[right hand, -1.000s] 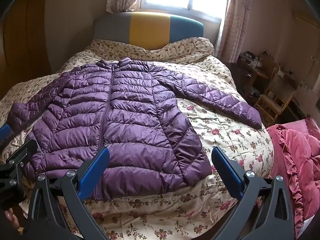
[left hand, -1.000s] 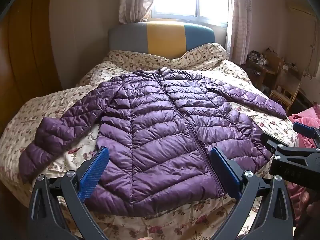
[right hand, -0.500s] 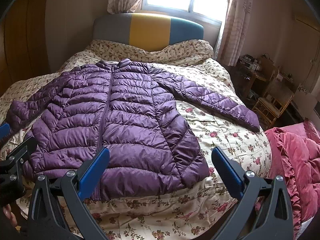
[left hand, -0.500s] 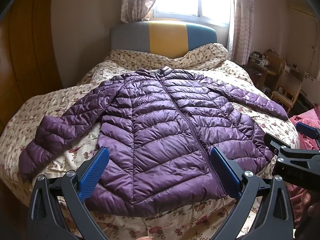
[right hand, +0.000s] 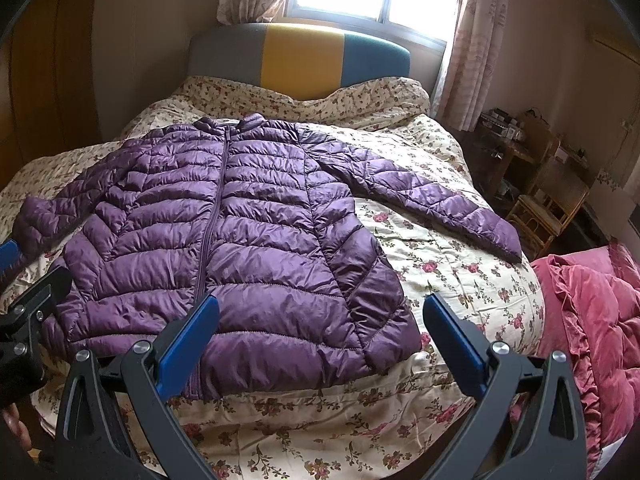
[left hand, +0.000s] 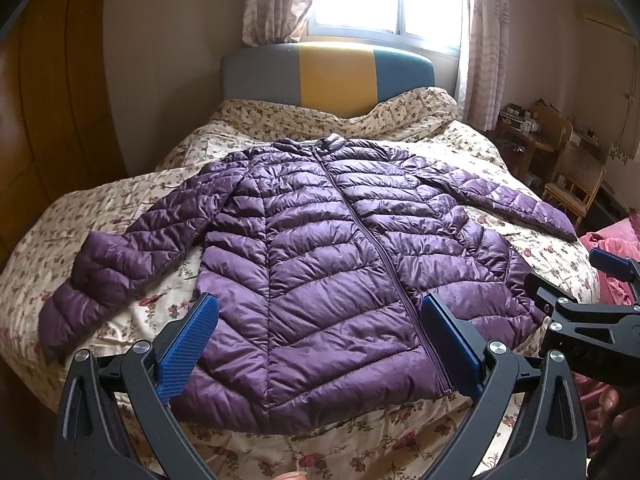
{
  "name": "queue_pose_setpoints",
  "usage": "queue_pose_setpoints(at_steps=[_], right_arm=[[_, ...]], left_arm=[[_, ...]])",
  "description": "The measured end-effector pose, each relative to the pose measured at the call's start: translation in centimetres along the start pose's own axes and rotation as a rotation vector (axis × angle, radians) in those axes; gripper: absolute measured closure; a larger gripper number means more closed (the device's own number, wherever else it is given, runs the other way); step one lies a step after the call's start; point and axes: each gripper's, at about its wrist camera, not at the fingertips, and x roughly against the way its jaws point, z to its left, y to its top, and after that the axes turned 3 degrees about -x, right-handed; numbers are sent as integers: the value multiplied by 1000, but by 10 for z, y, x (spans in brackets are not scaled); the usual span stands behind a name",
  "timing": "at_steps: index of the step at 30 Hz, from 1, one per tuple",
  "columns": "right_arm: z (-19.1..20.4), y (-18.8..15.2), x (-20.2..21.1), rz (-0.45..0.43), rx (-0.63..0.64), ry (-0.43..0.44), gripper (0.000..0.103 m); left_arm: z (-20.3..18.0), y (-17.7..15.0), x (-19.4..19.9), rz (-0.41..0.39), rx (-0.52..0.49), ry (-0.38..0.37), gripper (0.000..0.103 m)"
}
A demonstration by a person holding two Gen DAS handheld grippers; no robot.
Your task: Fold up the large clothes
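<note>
Bed (left hand: 280,120): purple jacket (left hand: 320,264) unmoved, flat.

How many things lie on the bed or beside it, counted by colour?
Purple: 1, the jacket
Floral cream: 1, the bed cover
Red-pink: 1, the ruffled quilt
Total: 3

Ahead of our left gripper (left hand: 318,344), with its blue pads (left hand: 188,346) on black arms, lies a glossy purple quilted jacket (left hand: 320,264) on a cream bedspread (left hand: 248,136) with red flowers. Beyond: a grey, yellow and teal headboard (left hand: 328,74). Right of our right gripper (right hand: 320,344), a pink ruffled quilt (right hand: 592,320).
</note>
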Motion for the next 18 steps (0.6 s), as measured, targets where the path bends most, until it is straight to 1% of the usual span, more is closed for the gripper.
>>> queue_pose_setpoints(at_steps=[18], right_arm=[[-3, -2, -6, 15, -12, 11, 2]], left_arm=[[11, 0, 1, -11, 9, 18, 3]])
